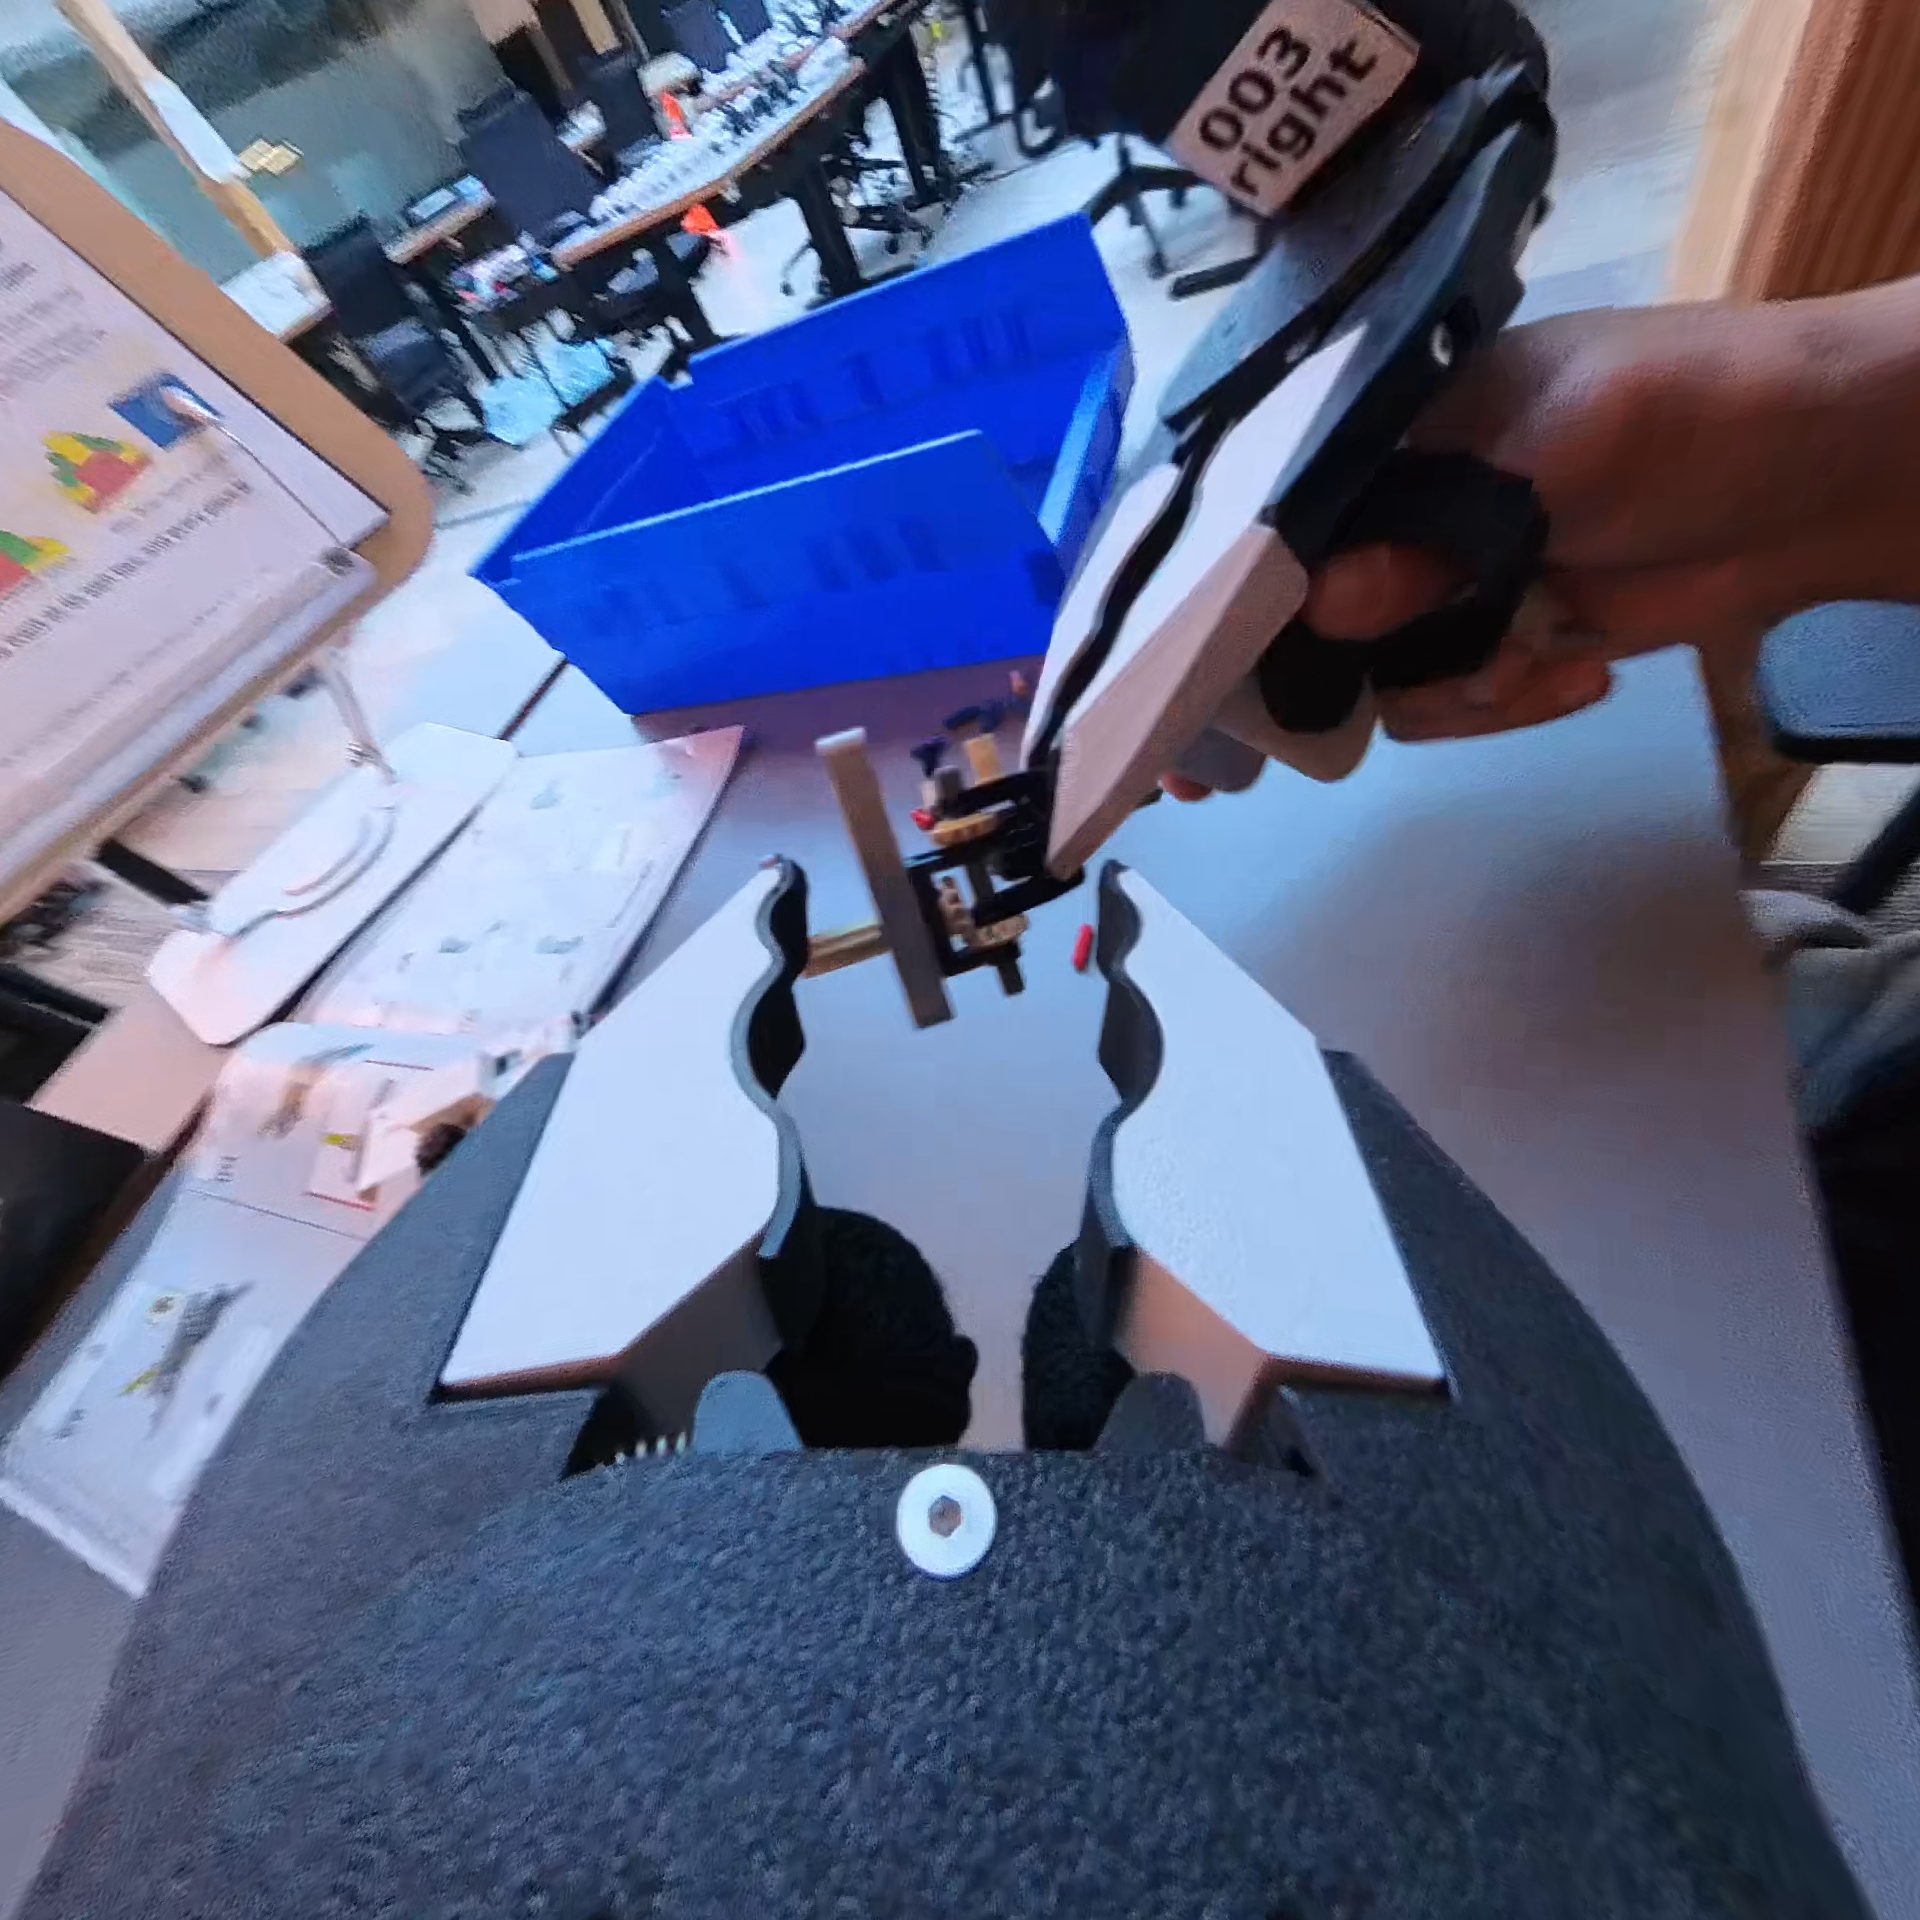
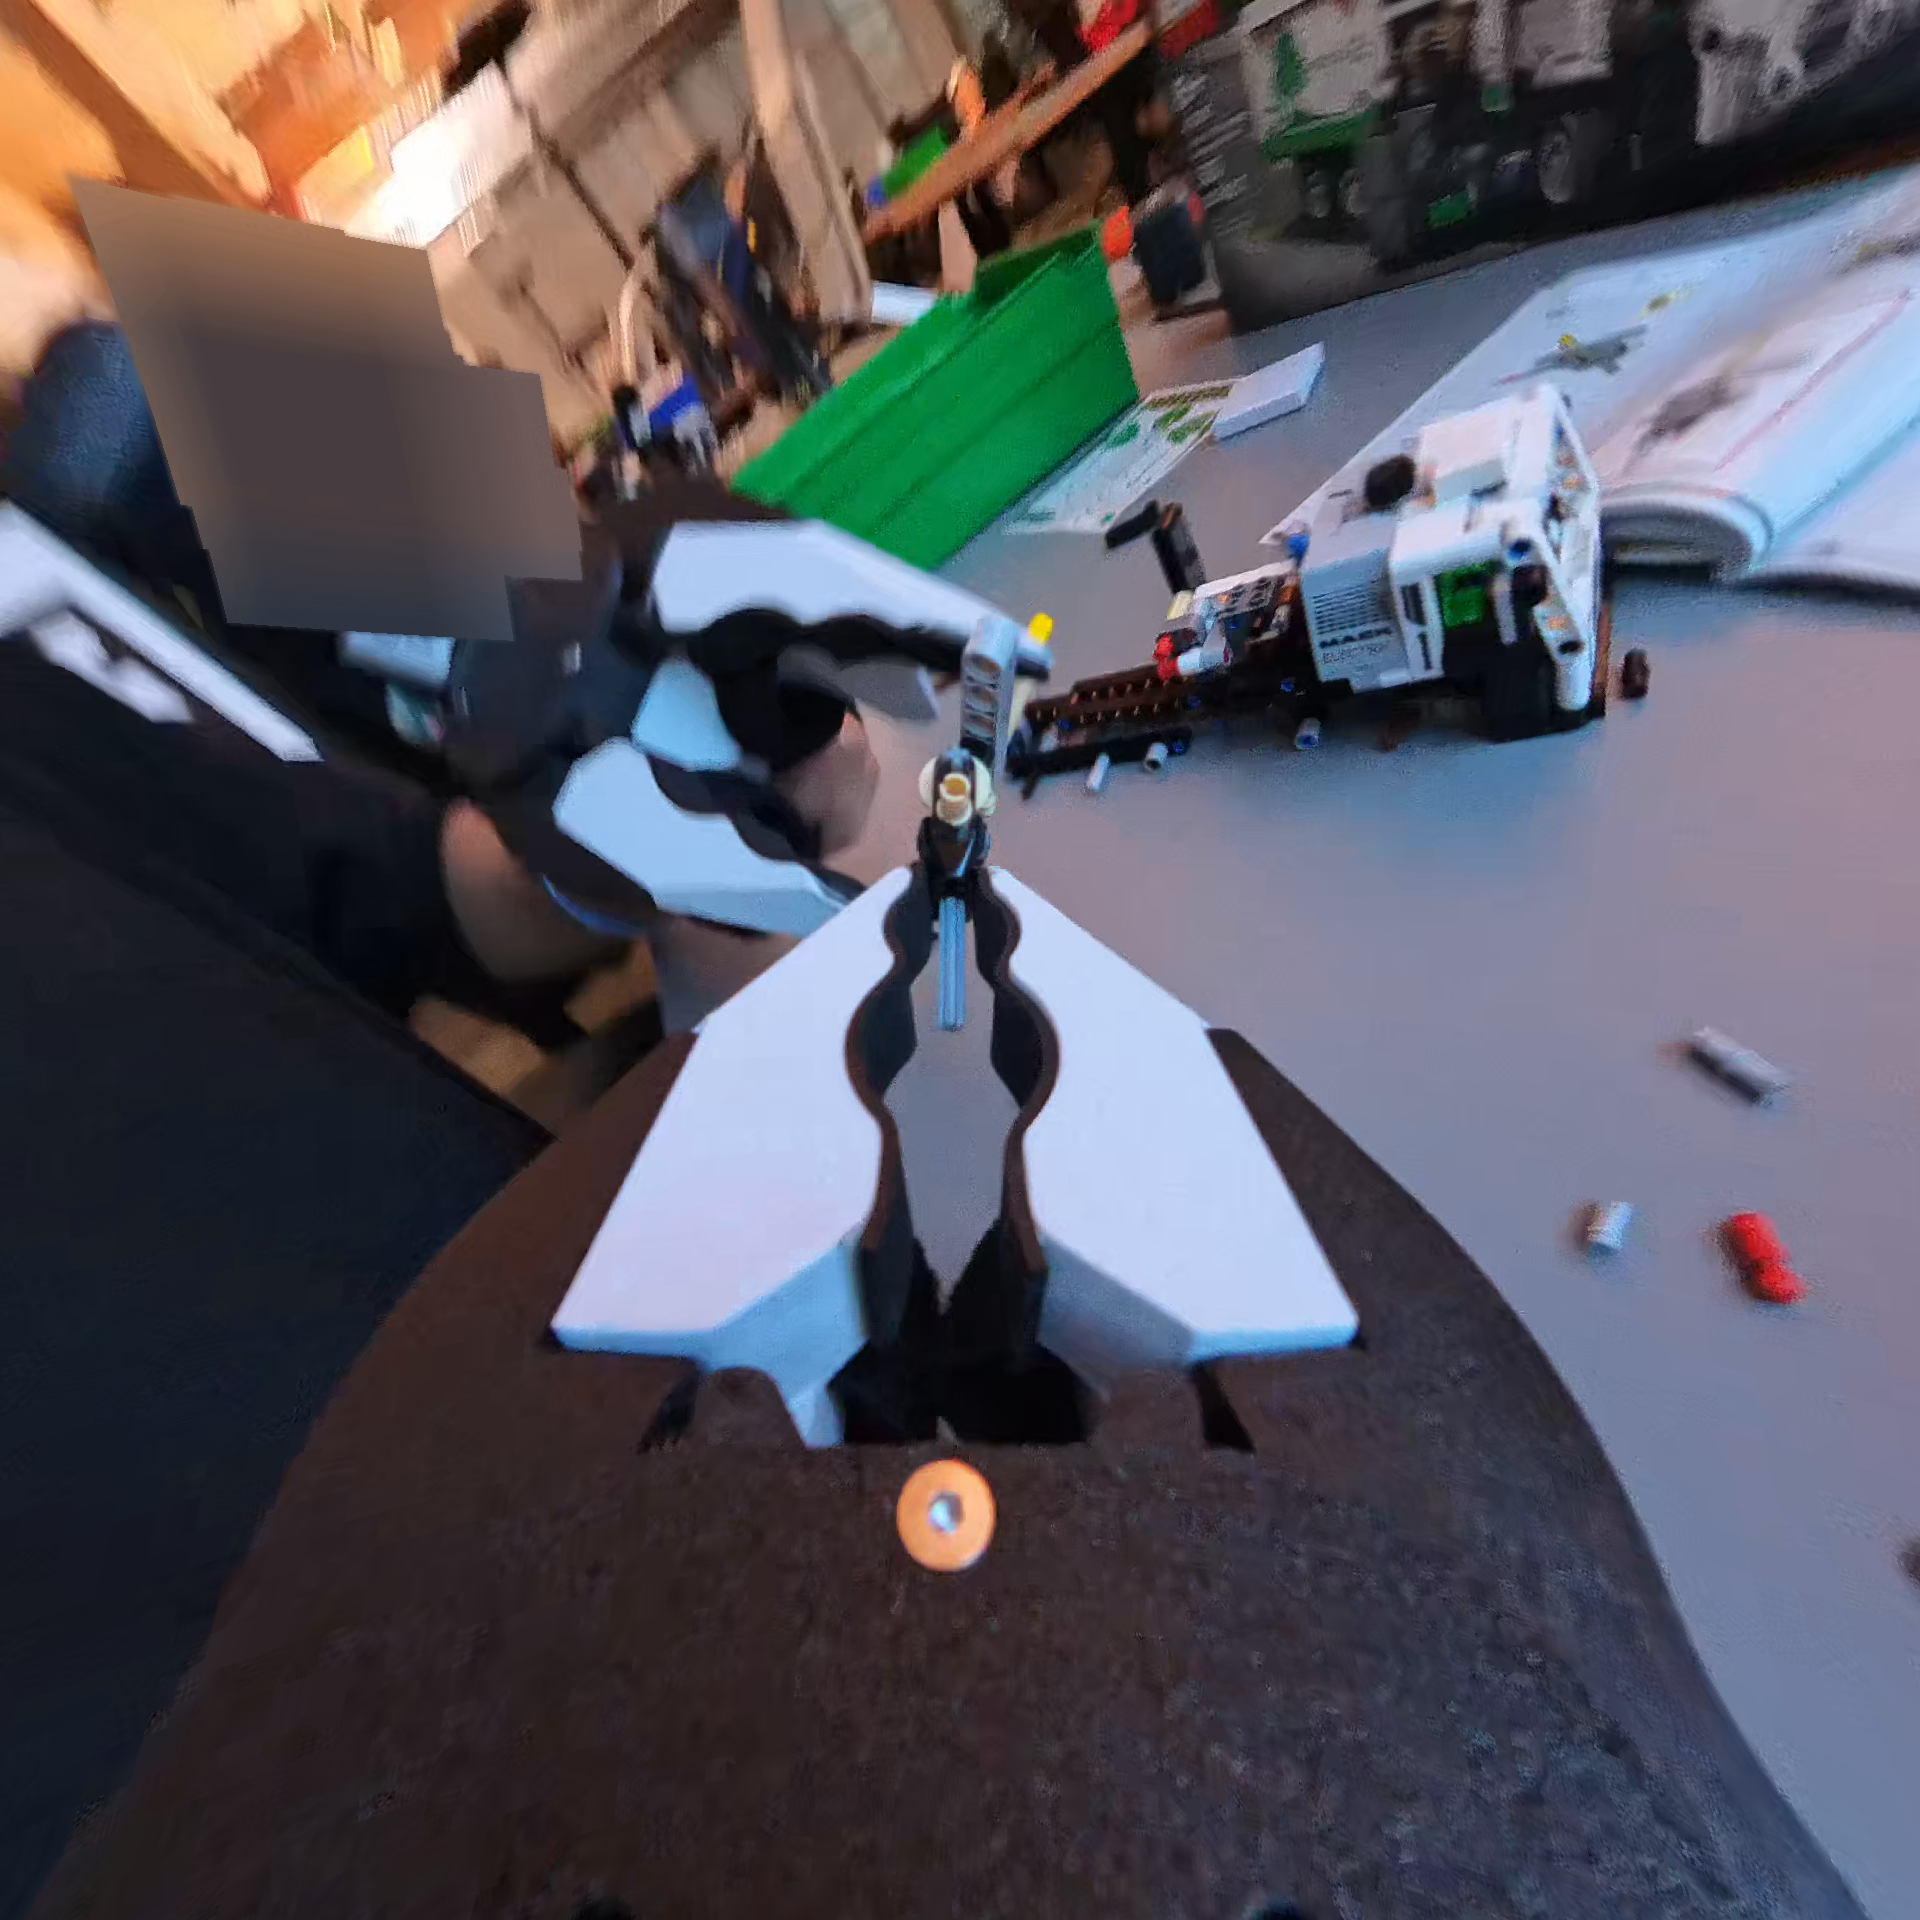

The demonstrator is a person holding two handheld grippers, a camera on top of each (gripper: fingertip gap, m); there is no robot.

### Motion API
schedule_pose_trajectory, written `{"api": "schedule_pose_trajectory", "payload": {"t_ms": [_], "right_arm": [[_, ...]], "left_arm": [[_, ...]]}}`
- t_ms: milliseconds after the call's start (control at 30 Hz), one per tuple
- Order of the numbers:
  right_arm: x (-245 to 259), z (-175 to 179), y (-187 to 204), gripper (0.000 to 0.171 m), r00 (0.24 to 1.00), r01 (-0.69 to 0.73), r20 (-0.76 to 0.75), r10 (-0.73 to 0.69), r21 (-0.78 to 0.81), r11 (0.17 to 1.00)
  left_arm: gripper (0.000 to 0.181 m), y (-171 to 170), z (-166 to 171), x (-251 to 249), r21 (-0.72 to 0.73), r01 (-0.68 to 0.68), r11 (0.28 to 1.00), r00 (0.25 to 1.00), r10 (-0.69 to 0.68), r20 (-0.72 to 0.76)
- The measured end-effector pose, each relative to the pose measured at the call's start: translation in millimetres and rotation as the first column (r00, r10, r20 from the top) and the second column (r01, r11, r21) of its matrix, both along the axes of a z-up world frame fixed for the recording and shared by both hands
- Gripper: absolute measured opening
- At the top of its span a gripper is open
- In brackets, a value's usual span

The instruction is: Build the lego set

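My right gripper (image 2: 951, 883) is shut on a small black Lego sub-assembly (image 2: 951, 821) with tan gears, a blue axle and a long grey beam (image 2: 987, 681), and holds it above the grey table. In the left wrist view the right gripper (image 1: 1055, 852) comes in from the upper right, with the sub-assembly (image 1: 971, 894) at its tip. My left gripper (image 1: 945, 914) is open, its fingertips on either side of the sub-assembly and apart from it. It also shows in the right wrist view (image 2: 904, 758). A partly built white truck (image 2: 1455, 582) stands on the table at the far right.
A blue bin (image 1: 831, 540) stands behind the sub-assembly, and a green bin (image 2: 956, 416) farther off. An open instruction booklet (image 2: 1766, 416) lies by the truck. Loose pieces lie on the table: a red one (image 2: 1761, 1268) and two grey ones (image 2: 1605, 1226). Paper sheets (image 1: 499, 883) lie at the left. Both grippers' tips are close together, under 4 cm apart.
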State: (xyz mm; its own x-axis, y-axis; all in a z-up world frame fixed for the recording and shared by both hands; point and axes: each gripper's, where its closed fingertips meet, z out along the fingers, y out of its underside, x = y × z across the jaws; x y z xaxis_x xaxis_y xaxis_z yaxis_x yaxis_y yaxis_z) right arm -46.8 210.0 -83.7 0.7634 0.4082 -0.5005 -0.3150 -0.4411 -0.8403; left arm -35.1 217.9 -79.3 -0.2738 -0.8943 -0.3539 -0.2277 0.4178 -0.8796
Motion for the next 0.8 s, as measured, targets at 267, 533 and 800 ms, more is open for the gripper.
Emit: {"api": "schedule_pose_trajectory", "payload": {"t_ms": [267,533,800], "right_arm": [[-31,27,-38,0.006,0.857,-0.343,0.434,0.277,0.080,0.936],[-57,19,-35,0.006,0.740,-0.331,0.621,0.259,0.001,0.943],[-65,17,-33,0.007,0.721,-0.301,0.643,0.257,-0.044,0.953]], "left_arm": [[0.067,-22,31,-49,-0.200,0.419,0.886,0.897,-0.438,-0.063],[0.031,-49,22,-69,-0.365,0.554,0.748,0.814,-0.579,0.049],[0.013,-51,15,-74,-0.279,0.566,0.775,0.822,-0.555,0.126]]}}
